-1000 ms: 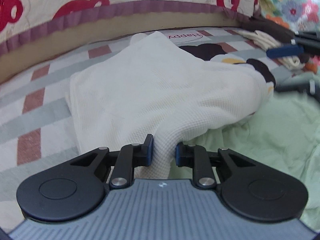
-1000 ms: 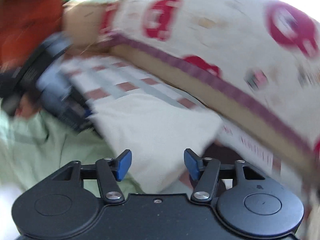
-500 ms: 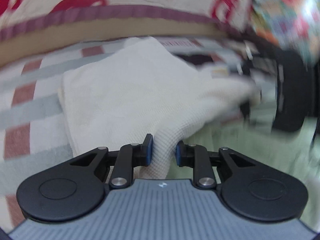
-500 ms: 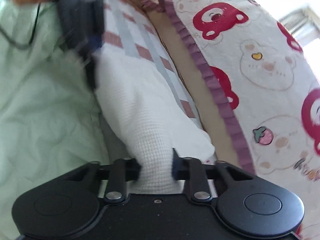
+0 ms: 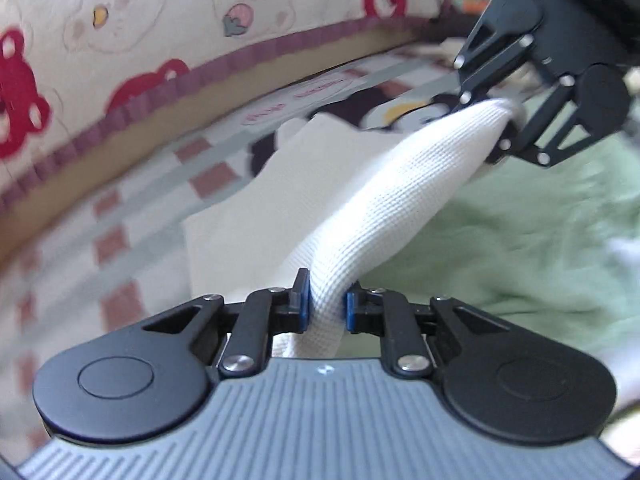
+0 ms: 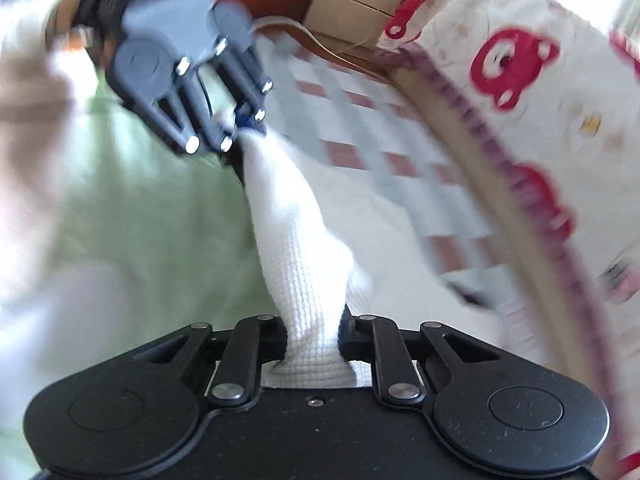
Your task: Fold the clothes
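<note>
A white waffle-knit cloth [image 5: 400,184] hangs stretched between my two grippers, and its far part still lies on the bed. My left gripper [image 5: 324,304] is shut on one bunched end, its jaws closing a little tighter. At the upper right of the left wrist view, my right gripper [image 5: 508,128] grips the other end. In the right wrist view the cloth [image 6: 296,248] runs from my right gripper [image 6: 312,336], whose jaws are closing with the fabric pressed between them, up to the left gripper [image 6: 240,128].
A pale green fabric [image 5: 520,240] lies under the cloth on the near side. The checked bedsheet [image 5: 132,216] lies beyond it, bordered by a bear-print quilt [image 5: 160,20] with a purple frill. A cardboard box [image 6: 352,4] stands behind the bed.
The right gripper went from open above the cloth to shut on its end. Both grippers have risen, pulling the near edge off the bed into a taut band between them.
</note>
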### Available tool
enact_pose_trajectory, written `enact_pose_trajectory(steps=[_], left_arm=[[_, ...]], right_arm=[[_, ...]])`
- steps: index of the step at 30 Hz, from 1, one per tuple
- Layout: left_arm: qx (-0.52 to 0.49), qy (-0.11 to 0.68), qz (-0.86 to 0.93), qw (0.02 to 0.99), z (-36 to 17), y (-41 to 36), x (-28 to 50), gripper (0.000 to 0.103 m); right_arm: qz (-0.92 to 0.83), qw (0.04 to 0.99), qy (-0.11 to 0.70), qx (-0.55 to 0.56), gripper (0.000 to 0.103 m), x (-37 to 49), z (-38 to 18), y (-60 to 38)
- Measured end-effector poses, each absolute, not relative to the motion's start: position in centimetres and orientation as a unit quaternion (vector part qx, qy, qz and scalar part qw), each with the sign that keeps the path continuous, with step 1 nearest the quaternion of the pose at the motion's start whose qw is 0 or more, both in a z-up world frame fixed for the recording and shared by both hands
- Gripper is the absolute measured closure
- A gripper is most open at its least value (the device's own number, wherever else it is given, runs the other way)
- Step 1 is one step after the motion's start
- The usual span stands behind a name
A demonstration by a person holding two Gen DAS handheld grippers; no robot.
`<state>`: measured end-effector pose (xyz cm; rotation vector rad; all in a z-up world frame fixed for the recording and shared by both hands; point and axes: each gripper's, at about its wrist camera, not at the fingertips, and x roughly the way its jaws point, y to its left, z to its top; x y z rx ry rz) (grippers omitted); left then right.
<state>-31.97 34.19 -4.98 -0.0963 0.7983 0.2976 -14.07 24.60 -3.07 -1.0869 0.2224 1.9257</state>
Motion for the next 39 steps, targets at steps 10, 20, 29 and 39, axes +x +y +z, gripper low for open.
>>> enact_pose_trajectory(steps=[10,20,29,39], left_arm=[[-0.006,0.318,0.066,0.946,-7.4,33.4,-33.6,0.047],[-0.164,0.302,0.115,0.932,-5.7,44.5,-30.8,0.085],[-0.319,0.334,0.153,0.874,-11.4,56.3,-24.3,0.085],[-0.385,0.307,0.169,0.854,-13.3,58.6,-24.8,0.085]], right_arm=[[0.785,0.474,0.169,-0.362,0.084,-9.1,-1.1,27.6],[0.793,0.425,0.333,-0.282,0.081,-1.2,-1.4,35.7],[0.695,0.447,0.557,-0.082,0.054,8.8,-10.9,44.2],[0.623,0.547,0.548,0.116,0.036,10.1,-11.5,35.7]])
